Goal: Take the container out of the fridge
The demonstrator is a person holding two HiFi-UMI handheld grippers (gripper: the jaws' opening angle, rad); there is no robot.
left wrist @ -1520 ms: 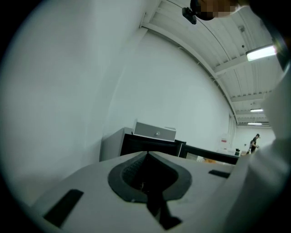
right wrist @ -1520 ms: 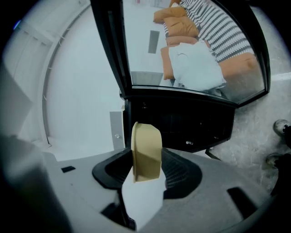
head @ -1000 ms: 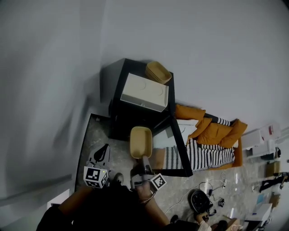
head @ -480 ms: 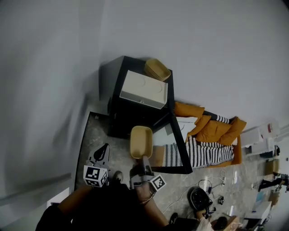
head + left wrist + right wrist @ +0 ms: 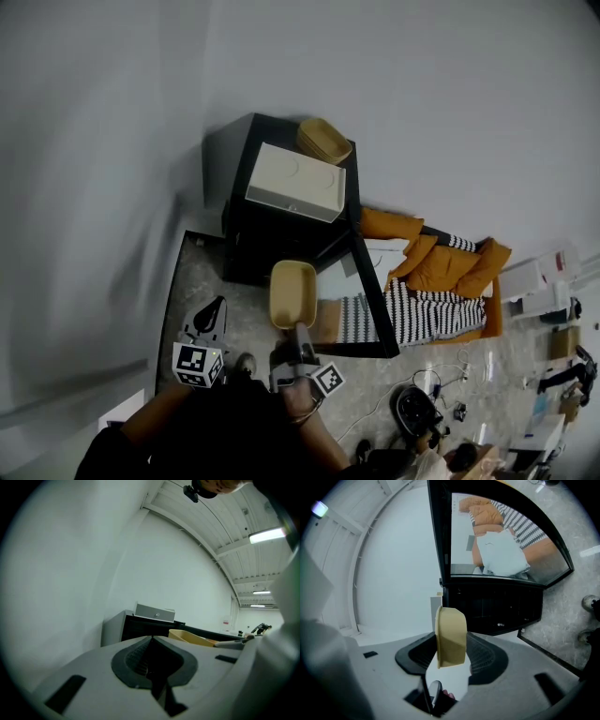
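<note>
A tan oblong container (image 5: 292,292) hangs in front of the black fridge (image 5: 272,248), outside it, and my right gripper (image 5: 296,330) is shut on its near end. In the right gripper view the container (image 5: 451,637) stands on edge between the pads, with the fridge's dark inside (image 5: 497,606) beyond it. The fridge's glass door (image 5: 371,298) stands wide open to the right. My left gripper (image 5: 214,311) is to the left of the container, shut and holding nothing. In the left gripper view the jaws (image 5: 150,660) meet, and the container (image 5: 190,638) shows to their right.
A white box (image 5: 295,183) and a second tan bowl (image 5: 324,141) sit on top of the fridge. A white wall runs along the left. An orange and striped sofa (image 5: 441,281) lies beyond the door, and cables and small devices (image 5: 417,412) lie on the floor at the right.
The head view has drifted slightly, so the fridge sits a little higher and further left. Both grippers and the container have kept their places.
</note>
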